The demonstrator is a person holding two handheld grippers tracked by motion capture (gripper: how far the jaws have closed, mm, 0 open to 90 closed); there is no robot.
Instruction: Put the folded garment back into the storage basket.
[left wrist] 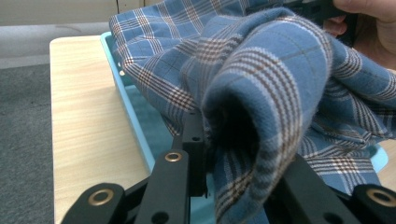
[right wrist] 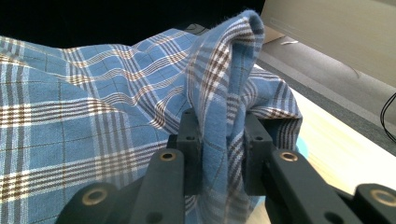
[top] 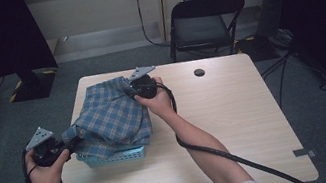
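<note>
left gripper point(top: 70, 144) clamping plaid shirt point(top: 112, 115) edge | right gripper point(top: 132, 93) pinching far fold | both are holding it over turquoise basket point(top: 114, 157) on tabletop point(top: 228, 125), likely for lowering inside

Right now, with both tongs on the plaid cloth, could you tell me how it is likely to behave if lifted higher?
The plaid cloth looks floppy: it bunches into folds at the right tongs and left tongs. It would probably sag between them. It seems light, and may drag across the blue basket rim.
</note>
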